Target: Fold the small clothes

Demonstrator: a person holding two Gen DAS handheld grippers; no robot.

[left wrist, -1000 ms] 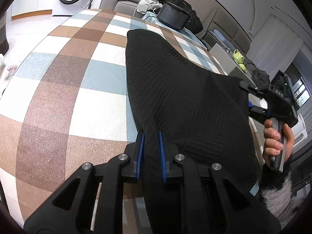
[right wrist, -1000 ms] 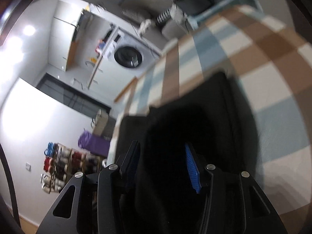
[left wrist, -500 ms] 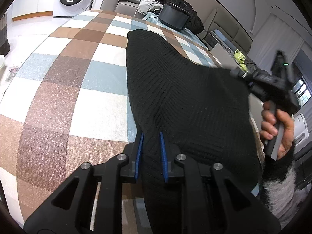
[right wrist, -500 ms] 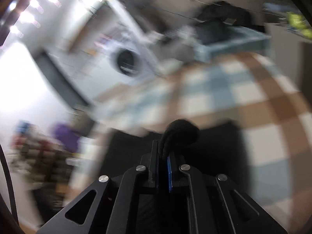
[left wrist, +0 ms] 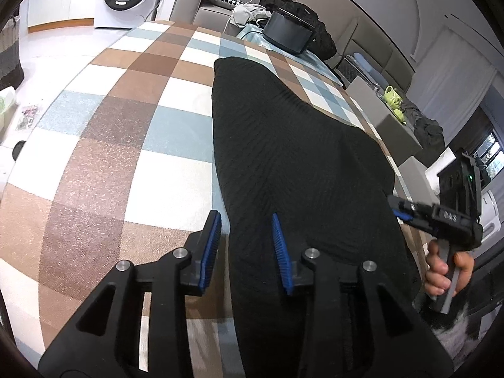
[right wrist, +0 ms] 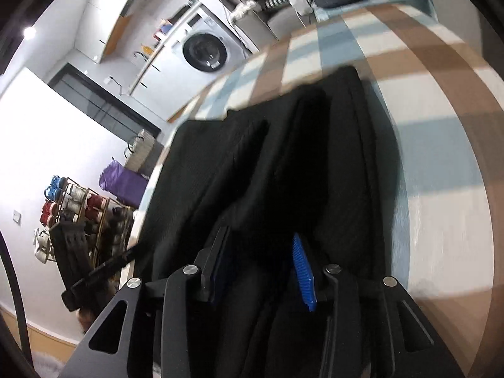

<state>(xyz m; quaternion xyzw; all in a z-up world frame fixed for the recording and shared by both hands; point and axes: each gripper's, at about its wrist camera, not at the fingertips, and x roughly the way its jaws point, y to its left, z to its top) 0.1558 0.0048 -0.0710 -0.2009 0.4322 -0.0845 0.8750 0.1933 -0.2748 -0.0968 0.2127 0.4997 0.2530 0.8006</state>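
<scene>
Where it lies flat, ribbed black knit garment [left wrist: 293, 145] covers checked plush rug [left wrist: 104, 145].

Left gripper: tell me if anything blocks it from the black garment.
Nothing visible does. The left gripper has just been opening, its jaws straddling the edge of the black garment on the checked rug, pads apart from the cloth.
</scene>
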